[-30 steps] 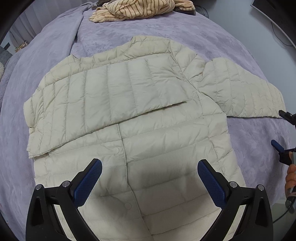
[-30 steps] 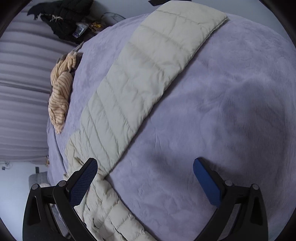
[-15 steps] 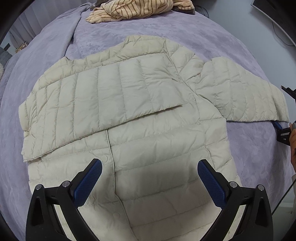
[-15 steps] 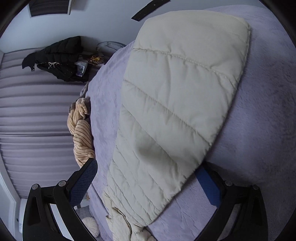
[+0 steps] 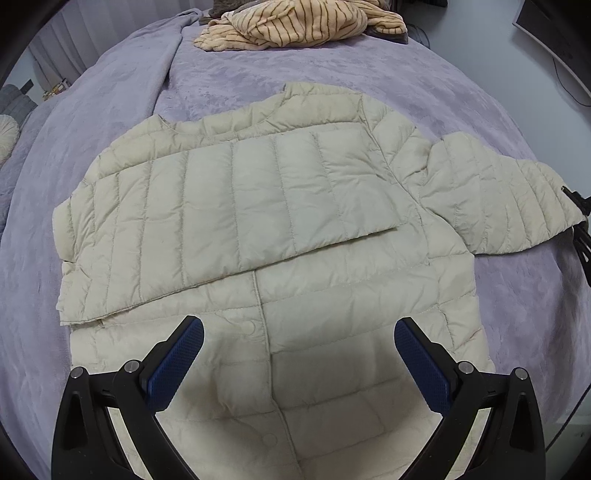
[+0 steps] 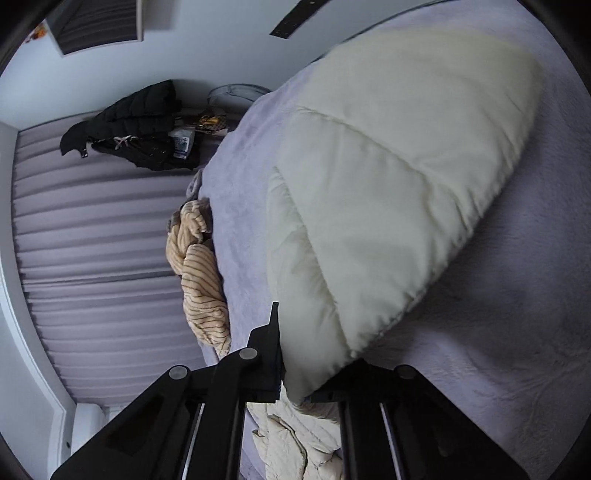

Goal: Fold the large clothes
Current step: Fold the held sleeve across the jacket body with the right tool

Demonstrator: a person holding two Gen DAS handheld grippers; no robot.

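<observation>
A cream puffer jacket (image 5: 280, 229) lies front up on the purple bed blanket (image 5: 92, 110). One sleeve (image 5: 229, 206) is folded across its chest. The other sleeve (image 5: 491, 199) stretches out to the right. My left gripper (image 5: 299, 328) hangs open above the jacket's lower front, with nothing between its blue pads (image 5: 177, 365). My right gripper (image 5: 578, 218) shows at the right edge, at the outstretched sleeve's cuff. In the right wrist view its jaws are closing, and the right gripper (image 6: 306, 373) pinches the end of that sleeve (image 6: 388, 184).
A striped beige garment (image 5: 295, 22) is piled at the far end of the bed and appears again as the striped heap (image 6: 201, 280). A black coat (image 6: 136, 125) hangs by the grey ribbed curtain (image 6: 92, 277). A dark screen (image 5: 554, 33) stands past the bed's right side.
My right gripper has come up to the cuff of the outstretched sleeve, turned, and closed on it. The left gripper stayed open over the jacket's front.
</observation>
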